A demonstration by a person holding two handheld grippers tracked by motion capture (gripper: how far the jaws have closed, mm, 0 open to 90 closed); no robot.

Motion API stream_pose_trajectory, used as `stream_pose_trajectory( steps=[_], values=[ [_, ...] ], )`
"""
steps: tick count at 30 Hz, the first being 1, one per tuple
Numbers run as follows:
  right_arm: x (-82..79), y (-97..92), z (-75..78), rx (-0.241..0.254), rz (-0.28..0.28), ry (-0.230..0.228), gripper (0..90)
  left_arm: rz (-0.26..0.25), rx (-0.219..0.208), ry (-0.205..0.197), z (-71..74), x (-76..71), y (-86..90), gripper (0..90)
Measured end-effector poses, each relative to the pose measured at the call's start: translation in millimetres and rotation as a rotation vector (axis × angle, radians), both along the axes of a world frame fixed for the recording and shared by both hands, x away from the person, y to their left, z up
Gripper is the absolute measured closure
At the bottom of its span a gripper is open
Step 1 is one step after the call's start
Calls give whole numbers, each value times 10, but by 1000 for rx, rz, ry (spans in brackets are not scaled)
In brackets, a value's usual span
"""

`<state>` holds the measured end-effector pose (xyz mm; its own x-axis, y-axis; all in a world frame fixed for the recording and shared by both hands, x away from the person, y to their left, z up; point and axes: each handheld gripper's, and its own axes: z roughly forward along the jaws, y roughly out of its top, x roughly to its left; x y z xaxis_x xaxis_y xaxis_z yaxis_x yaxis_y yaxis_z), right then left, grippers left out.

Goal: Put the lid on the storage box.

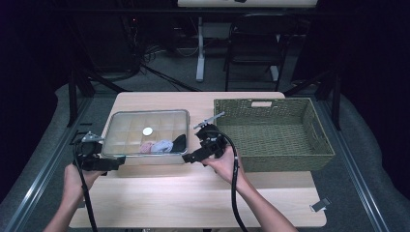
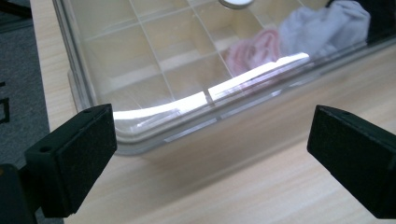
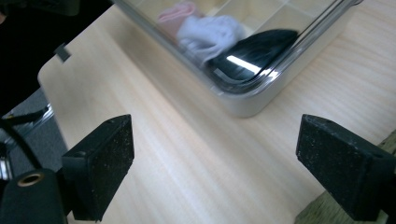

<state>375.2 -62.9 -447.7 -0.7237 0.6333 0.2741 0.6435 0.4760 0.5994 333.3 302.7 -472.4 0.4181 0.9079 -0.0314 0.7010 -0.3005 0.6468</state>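
Observation:
A shallow box with a clear lid (image 1: 145, 133) lies on the wooden table, divided into compartments. Inside, along its near side, sit a pink cloth (image 1: 146, 146), a pale blue-white cloth (image 1: 163, 145) and a black cloth (image 1: 179, 141); a white round knob (image 1: 147, 131) sits on the lid. My left gripper (image 1: 112, 163) is at the box's near left corner, jaws wide open with nothing between them. My right gripper (image 1: 192, 157) is at the near right corner, also open and holding nothing. The same box (image 2: 154, 88) (image 3: 261, 70) lies just beyond my left gripper (image 2: 210, 158) and right gripper (image 3: 215, 163).
A green woven basket (image 1: 273, 133) stands right of the box, close to my right hand. A small grey clip (image 1: 320, 204) lies near the table's front right corner. A chair and table legs stand beyond the far edge. Bare tabletop stretches in front of the box.

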Motion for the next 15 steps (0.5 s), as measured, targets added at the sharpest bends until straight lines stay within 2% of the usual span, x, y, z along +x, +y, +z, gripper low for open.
stream_pose_trajectory(
  steps=[4, 6, 9, 11, 15],
  values=[
    [-205, -44, -3, -6, 45, -27, 89, -22, 0, -9, -24, -167, -57, 2],
    [-335, -70, -28, -15, 63, -39, 70, -29, 14, -19, -41, -250, -89, 2],
    [-489, -126, -82, -18, 85, -43, 55, -40, 19, -29, -69, -359, -128, 1],
    [-611, -178, -129, -41, 102, -56, 45, -41, 24, -35, -89, -414, -144, 1],
    [-785, -271, -230, -35, 114, -73, 18, -46, 16, -38, -128, -478, -145, 1]
  ],
)
